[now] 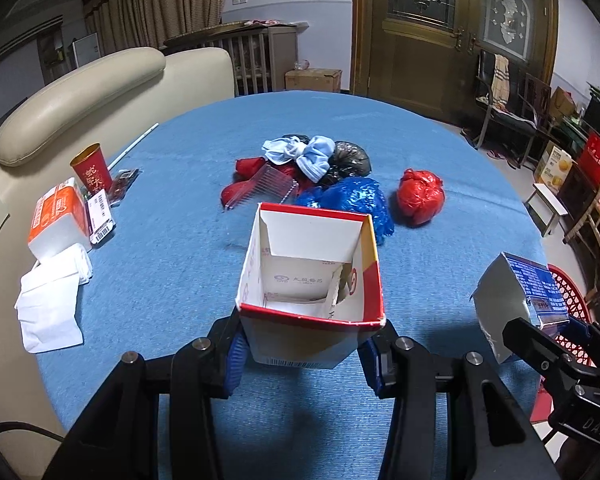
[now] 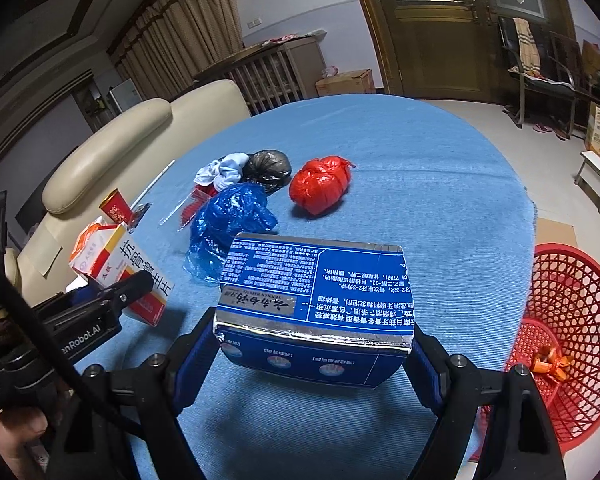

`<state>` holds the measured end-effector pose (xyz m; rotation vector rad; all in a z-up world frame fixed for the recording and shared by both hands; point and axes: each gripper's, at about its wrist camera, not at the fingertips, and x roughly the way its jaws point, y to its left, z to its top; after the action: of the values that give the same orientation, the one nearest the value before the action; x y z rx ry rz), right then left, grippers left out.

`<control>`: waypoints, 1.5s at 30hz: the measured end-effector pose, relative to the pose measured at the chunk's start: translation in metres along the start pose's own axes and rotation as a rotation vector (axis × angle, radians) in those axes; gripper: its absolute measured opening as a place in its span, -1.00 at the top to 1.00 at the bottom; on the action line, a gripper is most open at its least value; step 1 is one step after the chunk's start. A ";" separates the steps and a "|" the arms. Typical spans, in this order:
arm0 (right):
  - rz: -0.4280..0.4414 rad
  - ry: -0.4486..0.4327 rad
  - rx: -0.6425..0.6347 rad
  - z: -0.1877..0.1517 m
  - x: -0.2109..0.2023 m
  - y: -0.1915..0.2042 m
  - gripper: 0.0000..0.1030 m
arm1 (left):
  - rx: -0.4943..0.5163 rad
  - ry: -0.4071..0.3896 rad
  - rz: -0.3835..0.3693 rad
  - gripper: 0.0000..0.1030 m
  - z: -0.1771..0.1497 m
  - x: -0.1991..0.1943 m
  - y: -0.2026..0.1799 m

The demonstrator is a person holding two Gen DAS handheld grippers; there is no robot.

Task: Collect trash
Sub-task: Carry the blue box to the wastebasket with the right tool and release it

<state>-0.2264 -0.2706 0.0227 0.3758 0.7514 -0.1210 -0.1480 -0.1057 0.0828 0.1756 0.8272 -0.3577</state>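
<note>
Left wrist view: left gripper point(image 1: 306, 354) clamped on a carton point(image 1: 312, 280), white inside, red and yellow outside, top open toward the camera, barcode on the lower face; its base was hidden between the fingers point(image 1: 234, 360). Carton was held above the blue cloth point(image 1: 180, 240). Beyond it lay a blue bag point(image 1: 356, 200), red bag point(image 1: 420, 196), black bag point(image 1: 350, 158), pale fabric point(image 1: 300, 152) and a clear comb-like piece point(image 1: 266, 186), partly over something red not identifiable. At left: red cup point(image 1: 91, 170), orange pack point(image 1: 58, 218), white tissue point(image 1: 50, 304). At right, the right gripper point(image 1: 540, 332) held a blue box point(image 1: 520, 296), its far end cut off by the fingers; a red basket point(image 1: 568, 296) showed behind it.

Right wrist view: right gripper point(image 2: 314, 356) clamped on the blue box point(image 2: 316, 300), silver-edged, printed in white text, upside down to the camera. Box hung over the cloth point(image 2: 420, 184), near the table edge. Red basket point(image 2: 580, 320) stood lower right, off the table, with an orange scrap point(image 2: 550, 362) inside. Left gripper point(image 2: 112, 292) and carton point(image 2: 128, 272) were at left, partly cut off. Blue bag point(image 2: 228, 220), red bag point(image 2: 320, 184) and black bag point(image 2: 268, 168) lay beyond.
</note>
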 end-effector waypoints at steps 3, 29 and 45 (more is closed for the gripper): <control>-0.008 -0.004 0.011 0.000 -0.002 -0.006 -0.67 | 0.008 0.000 -0.003 0.04 0.001 0.000 -0.004; -0.128 -0.087 0.149 -0.002 -0.045 -0.078 -0.67 | 0.140 -0.006 -0.102 0.04 0.009 -0.002 -0.074; -0.303 -0.135 0.322 -0.021 -0.083 -0.175 -0.67 | 0.302 -0.033 -0.235 0.04 0.016 -0.011 -0.175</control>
<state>-0.3421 -0.4270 0.0144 0.5518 0.6509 -0.5519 -0.2097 -0.2698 0.0996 0.3536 0.7603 -0.7060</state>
